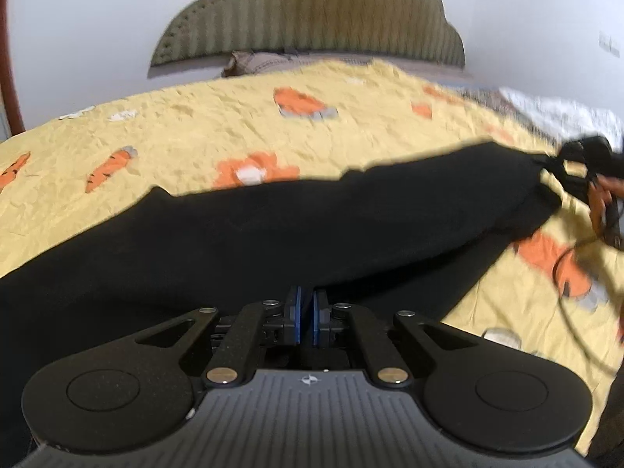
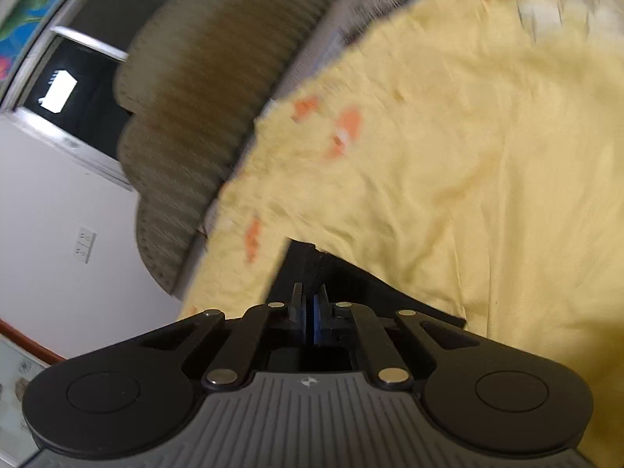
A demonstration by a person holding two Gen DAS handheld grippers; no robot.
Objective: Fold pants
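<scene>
A yellow bedspread [image 1: 218,124] printed with orange carrots covers the bed and fills most of both views; nothing on it is a container, it simply bears the cloth. Behind it, at twelve o'clock in the left wrist view, stands a scalloped, ribbed olive headboard [image 1: 308,15] against a white wall.

The black pants [image 1: 273,226] lie stretched across the spread as a long dark band, running from eight o'clock up toward three o'clock, smooth in the middle and gathered into a narrow pinch at the far end.

Only the right wrist view shows a dark window [image 2: 74,74] at ten o'clock and a wall socket [image 2: 85,244] at nine; only the left wrist view shows the full length of the garment, and the right gripper [image 1: 561,163] with its holder's hand [image 1: 602,202] at three o'clock, blurred, at the pinched end.

The left gripper [image 1: 306,304] has its blue-padded jaws drawn almost together on the near edge of the pants. In the right wrist view, the right gripper's jaws are likewise nearly closed, with black cloth nipped between them.
</scene>
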